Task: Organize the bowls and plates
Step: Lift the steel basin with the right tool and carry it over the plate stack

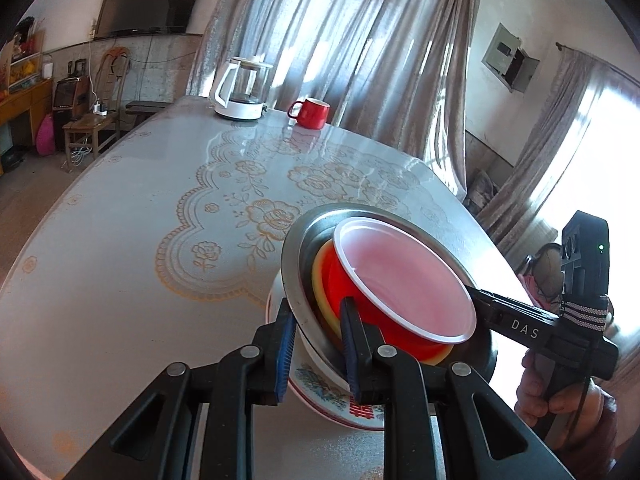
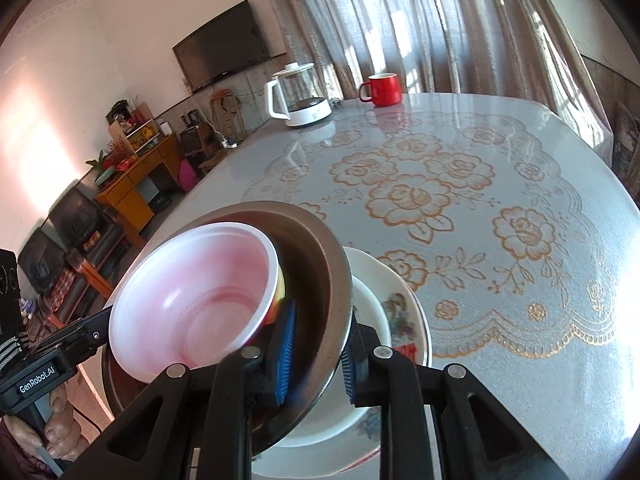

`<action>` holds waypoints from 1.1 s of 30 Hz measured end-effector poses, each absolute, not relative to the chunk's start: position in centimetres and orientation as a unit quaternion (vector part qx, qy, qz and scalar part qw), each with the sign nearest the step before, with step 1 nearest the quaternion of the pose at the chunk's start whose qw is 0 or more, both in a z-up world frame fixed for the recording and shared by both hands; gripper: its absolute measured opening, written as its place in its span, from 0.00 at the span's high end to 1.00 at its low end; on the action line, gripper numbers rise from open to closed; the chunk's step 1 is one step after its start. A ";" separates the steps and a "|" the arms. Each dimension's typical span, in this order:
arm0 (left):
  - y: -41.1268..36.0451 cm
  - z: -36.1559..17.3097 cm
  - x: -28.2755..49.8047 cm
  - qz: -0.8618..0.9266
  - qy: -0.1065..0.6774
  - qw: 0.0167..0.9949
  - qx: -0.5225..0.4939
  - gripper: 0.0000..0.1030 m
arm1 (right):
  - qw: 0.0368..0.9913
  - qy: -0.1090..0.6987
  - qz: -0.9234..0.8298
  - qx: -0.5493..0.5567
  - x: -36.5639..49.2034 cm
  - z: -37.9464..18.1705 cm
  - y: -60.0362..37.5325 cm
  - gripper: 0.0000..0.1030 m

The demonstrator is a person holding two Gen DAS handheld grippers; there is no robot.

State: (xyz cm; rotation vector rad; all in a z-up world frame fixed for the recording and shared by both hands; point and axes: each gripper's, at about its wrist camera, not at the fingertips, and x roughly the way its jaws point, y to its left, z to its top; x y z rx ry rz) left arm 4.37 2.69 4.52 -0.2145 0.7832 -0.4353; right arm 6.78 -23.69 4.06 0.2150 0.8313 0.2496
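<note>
Gripping opposite rims of the stiff, slick metal bowl, left gripper and right gripper each clamp it; the light plastic bowl inside may slide.

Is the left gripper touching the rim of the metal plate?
Touching. In the left wrist view, the left gripper has its blue pads closed on both sides of the metal plate rim, with no gap visible.
</note>
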 end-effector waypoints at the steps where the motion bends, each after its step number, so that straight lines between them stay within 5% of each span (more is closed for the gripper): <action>1: 2.4 4.4 4.4 -0.212 0.380 0.895 -0.102 0.79 | 0.901 0.403 0.118 0.106 6.7 3.9 -24.0 0.80; 33: 0.4 2.0 6.0 -0.228 0.403 0.882 -0.090 0.78 | 0.895 0.420 0.087 0.119 6.0 1.9 -25.9 0.80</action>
